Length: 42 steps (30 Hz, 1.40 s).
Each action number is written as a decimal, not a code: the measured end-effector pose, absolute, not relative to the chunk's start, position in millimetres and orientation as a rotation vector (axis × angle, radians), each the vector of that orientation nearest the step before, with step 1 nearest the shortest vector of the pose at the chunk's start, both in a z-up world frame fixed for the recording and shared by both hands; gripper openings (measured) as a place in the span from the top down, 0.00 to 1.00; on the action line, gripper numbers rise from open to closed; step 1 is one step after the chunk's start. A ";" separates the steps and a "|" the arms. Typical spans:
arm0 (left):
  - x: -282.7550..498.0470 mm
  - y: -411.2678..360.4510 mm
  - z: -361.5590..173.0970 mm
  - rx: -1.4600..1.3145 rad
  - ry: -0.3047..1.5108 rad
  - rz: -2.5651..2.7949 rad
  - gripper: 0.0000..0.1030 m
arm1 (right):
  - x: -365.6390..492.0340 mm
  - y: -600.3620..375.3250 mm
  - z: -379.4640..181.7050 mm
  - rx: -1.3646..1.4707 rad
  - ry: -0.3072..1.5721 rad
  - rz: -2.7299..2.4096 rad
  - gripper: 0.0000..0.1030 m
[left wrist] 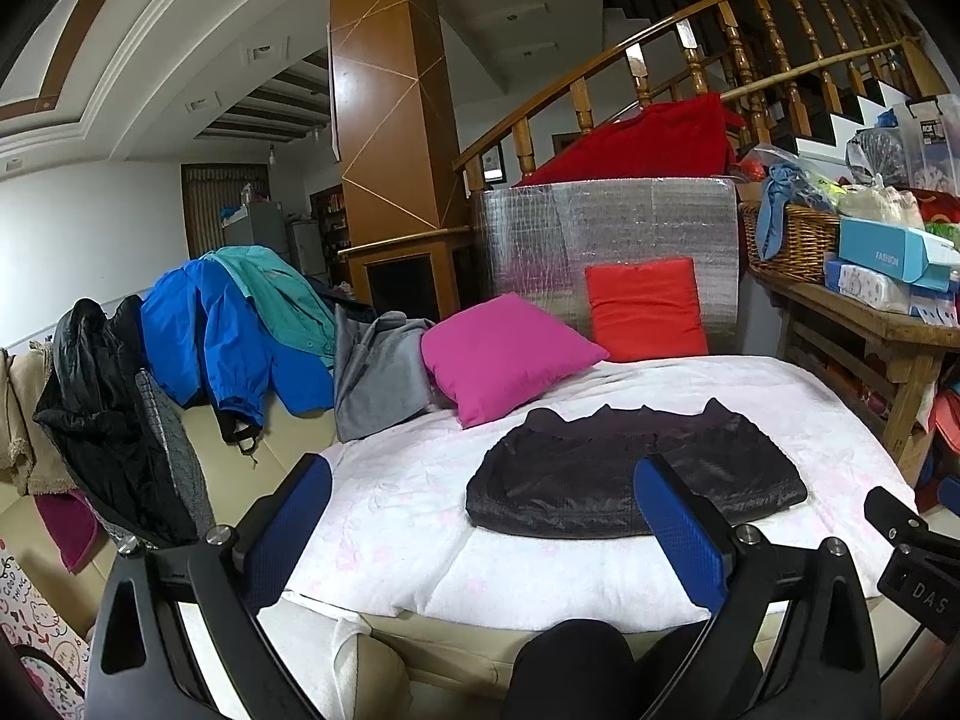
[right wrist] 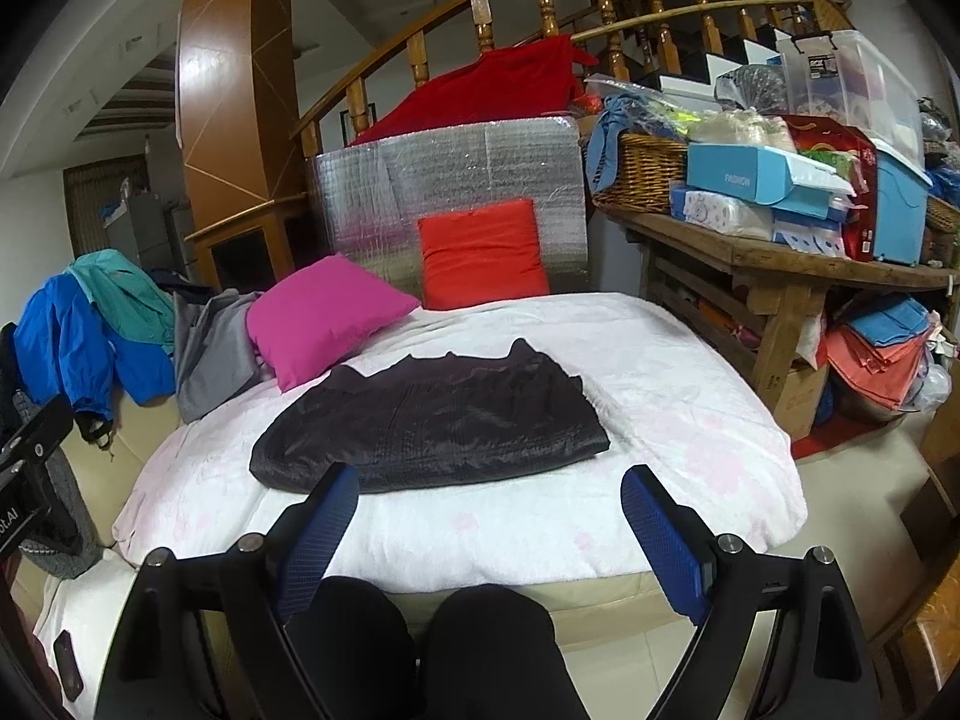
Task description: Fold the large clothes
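Observation:
A dark quilted jacket lies folded into a flat rectangle on the white blanket that covers the couch. My left gripper hovers open before the blanket's near edge, with nothing between its blue pads. My right gripper is open too, held just short of the jacket's near hem, and its blue pads are empty. Neither gripper touches the jacket. The right gripper's black body shows at the right edge of the left wrist view.
A pink cushion and a red cushion lean behind the jacket. Blue, teal, grey and black garments hang over the couch at left. A cluttered wooden table stands right. The person's dark knees are below.

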<state>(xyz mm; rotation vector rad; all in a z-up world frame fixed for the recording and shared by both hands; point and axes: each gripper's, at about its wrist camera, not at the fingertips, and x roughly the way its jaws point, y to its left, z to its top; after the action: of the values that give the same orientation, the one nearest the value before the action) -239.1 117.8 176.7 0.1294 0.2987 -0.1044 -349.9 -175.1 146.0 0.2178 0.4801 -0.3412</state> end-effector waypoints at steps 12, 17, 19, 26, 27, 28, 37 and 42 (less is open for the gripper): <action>-235.2 122.2 175.8 0.132 0.304 -0.104 0.02 | -345.0 -175.1 142.5 0.217 0.497 -0.330 0.11; -234.9 124.8 175.5 0.132 0.300 -0.101 0.02 | -343.6 -171.1 142.5 0.213 0.500 -0.324 0.11; -233.9 126.1 175.3 0.130 0.301 -0.100 0.02 | -343.1 -170.3 142.9 0.211 0.499 -0.324 0.11; -233.7 128.2 175.4 0.127 0.299 -0.094 0.02 | -342.9 -169.5 143.2 0.211 0.497 -0.325 0.11; -233.8 128.0 175.3 0.128 0.300 -0.094 0.02 | -342.8 -169.2 143.4 0.212 0.496 -0.325 0.11; -234.1 127.7 175.2 0.128 0.300 -0.094 0.02 | -342.9 -169.0 143.4 0.213 0.494 -0.325 0.11; -233.6 127.3 174.1 0.133 0.301 -0.093 0.02 | -342.7 -168.9 142.3 0.220 0.491 -0.327 0.11; -233.5 127.0 173.3 0.135 0.304 -0.097 0.02 | -343.3 -169.3 141.5 0.224 0.492 -0.330 0.11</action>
<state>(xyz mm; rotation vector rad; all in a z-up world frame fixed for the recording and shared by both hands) -233.5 127.0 173.3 0.1347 0.3041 -0.0967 -343.3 -169.3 141.5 0.2235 0.4918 -0.3303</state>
